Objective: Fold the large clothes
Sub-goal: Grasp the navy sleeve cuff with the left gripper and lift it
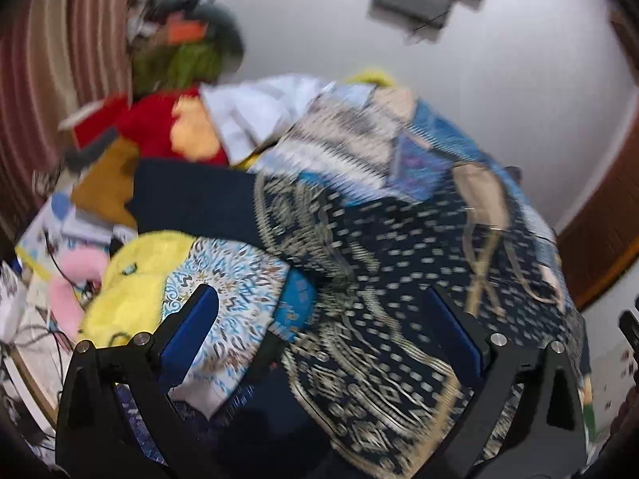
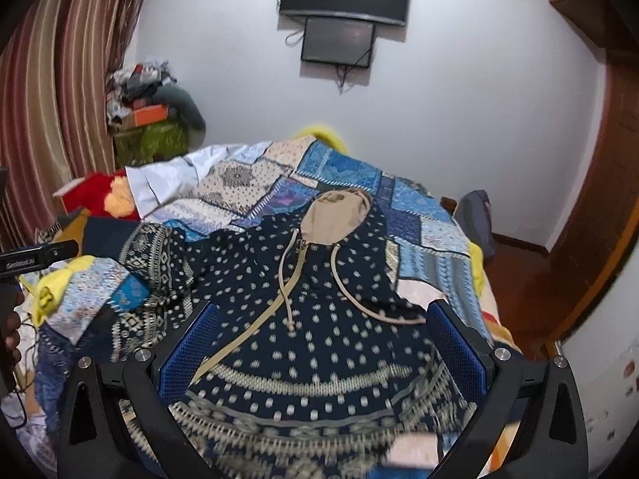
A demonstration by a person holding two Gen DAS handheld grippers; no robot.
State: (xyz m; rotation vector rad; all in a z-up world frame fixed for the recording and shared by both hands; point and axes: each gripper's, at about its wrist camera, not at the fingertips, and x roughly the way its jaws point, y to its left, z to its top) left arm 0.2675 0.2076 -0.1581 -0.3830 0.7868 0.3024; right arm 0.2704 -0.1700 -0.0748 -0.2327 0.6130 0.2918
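A navy hoodie (image 2: 319, 279) with pale dots and patterned bands lies spread on a bed, front up. Its beige-lined hood (image 2: 339, 215) points toward the far wall and two beige drawstrings trail down the chest. One sleeve (image 2: 159, 255) is bunched up at the left. My right gripper (image 2: 323, 339) hovers open over the hoodie's lower front, its blue pads wide apart. The left wrist view is motion-blurred. There my left gripper (image 1: 323, 319) is open over the hoodie (image 1: 399, 247) at its left side, near the bunched sleeve.
A patchwork quilt (image 2: 419, 215) covers the bed. A light blue patterned cloth (image 1: 223, 279) and a yellow plush (image 1: 131, 279) lie at the left, with a white shirt (image 2: 171, 175) and a red plush (image 2: 92, 195) beyond. A hand (image 2: 10, 335) shows at the left edge. A wooden door (image 2: 599, 199) stands right.
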